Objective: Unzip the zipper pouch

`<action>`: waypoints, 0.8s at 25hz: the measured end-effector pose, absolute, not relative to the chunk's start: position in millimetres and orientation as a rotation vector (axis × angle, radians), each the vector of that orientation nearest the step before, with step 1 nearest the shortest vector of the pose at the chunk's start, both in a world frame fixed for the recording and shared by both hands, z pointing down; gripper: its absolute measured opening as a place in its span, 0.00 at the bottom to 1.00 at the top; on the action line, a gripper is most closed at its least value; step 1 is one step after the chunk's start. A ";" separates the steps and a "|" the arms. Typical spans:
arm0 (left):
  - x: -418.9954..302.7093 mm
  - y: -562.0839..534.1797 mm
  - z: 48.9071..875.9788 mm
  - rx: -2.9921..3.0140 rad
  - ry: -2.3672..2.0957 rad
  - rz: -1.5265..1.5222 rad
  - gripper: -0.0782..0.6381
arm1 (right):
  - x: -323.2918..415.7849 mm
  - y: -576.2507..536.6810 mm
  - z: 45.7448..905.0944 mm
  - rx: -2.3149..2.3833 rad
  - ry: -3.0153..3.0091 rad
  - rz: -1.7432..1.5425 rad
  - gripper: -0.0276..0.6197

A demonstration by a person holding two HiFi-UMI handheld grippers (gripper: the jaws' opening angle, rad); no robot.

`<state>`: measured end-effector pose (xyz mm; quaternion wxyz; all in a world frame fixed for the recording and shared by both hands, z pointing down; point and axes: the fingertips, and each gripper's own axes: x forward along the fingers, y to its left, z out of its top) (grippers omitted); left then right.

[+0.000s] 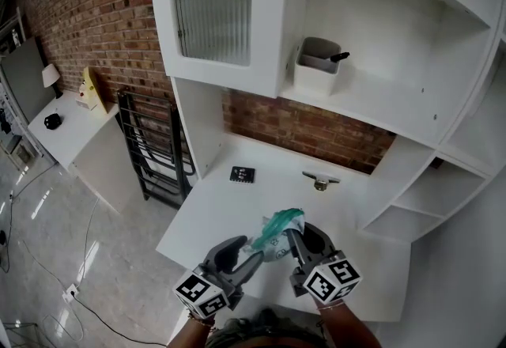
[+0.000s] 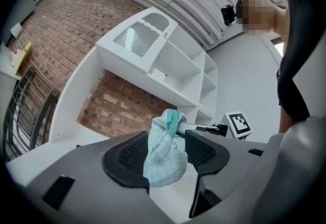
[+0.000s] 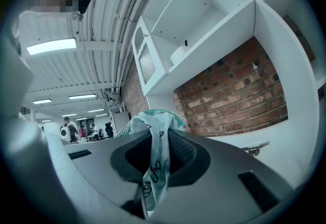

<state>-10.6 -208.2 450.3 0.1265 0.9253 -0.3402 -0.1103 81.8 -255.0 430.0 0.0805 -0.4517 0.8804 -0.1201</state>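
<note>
While the teal pouch [image 1: 277, 232] hangs lifted above the white desk [image 1: 229, 208] at the lower middle of the head view, the fingers of the left gripper [image 2: 165, 152] pinch one bunched end and those of the right gripper [image 3: 157, 152] clamp the other. No zipper pull or open mouth shows, so the unzipping itself looks yet to be done.

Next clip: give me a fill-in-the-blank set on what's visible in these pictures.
1. The pouch is gripped by the left gripper and the ___ gripper.
2. The wall behind the desk is ___.
3. The white cup stands on a ___ above the desk.
Missing: right; brick; shelf.
</note>
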 end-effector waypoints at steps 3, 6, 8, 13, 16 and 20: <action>0.5 -202.0 450.7 2.688 -0.893 -0.313 0.42 | 81.4 -249.3 425.7 -1.341 2.637 -0.344 0.11; 9.6 -198.0 449.4 2.686 -0.838 -0.323 0.40 | 83.2 -244.0 424.1 -1.333 2.638 -0.333 0.11; 11.2 -197.3 444.1 2.685 -0.844 -0.339 0.31 | 84.3 -241.3 424.1 -1.334 2.640 -0.328 0.11; 12.4 -193.5 433.6 2.697 -0.812 -0.365 0.18 | 85.7 -237.6 426.1 -1.351 2.646 -0.315 0.11; 14.5 -189.2 431.1 2.691 -0.774 -0.389 0.16 | 85.6 -236.8 429.7 -1.348 2.654 -0.314 0.11; 13.6 -185.1 429.0 2.684 -0.734 -0.406 0.14 | 82.5 -234.5 429.1 -1.363 2.671 -0.272 0.11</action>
